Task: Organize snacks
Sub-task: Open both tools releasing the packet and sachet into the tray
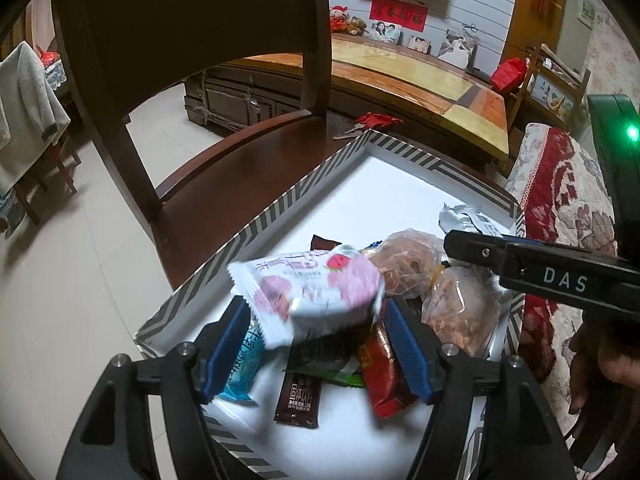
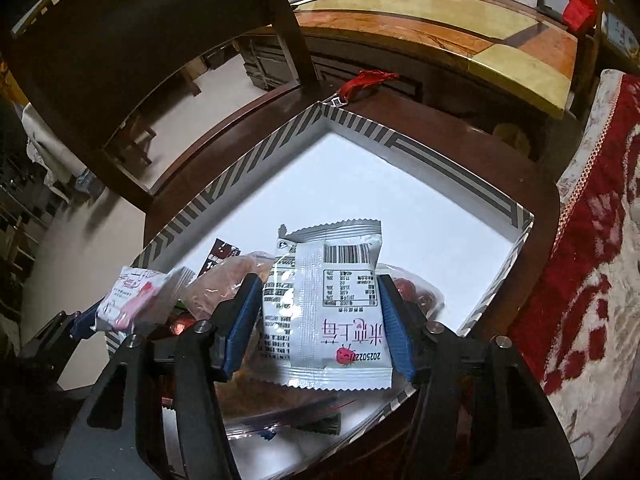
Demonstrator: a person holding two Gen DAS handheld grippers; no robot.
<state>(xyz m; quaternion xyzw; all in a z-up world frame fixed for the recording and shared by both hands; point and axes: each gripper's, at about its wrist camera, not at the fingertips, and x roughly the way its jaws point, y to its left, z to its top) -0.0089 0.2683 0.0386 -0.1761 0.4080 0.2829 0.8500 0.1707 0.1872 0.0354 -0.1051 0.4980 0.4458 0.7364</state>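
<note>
Wooden chair seat (image 1: 224, 184) is supporting a striped-rim box (image 1: 256, 232) of snacks | left gripper (image 1: 320, 332) is gripping a pink-and-white packet (image 1: 312, 296) above it | right gripper (image 2: 316, 320) is gripping a white barcode packet (image 2: 328, 304) over the box.

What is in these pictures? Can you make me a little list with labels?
Place: striped box on a dark wooden chair
Left gripper: shut on a pink and white packet
Right gripper: shut on a silver packet, barcode side showing
Still in box: clear bags of brown snacks, red packet, dark brown sachet, blue packet
Free space: far half of the box
</note>
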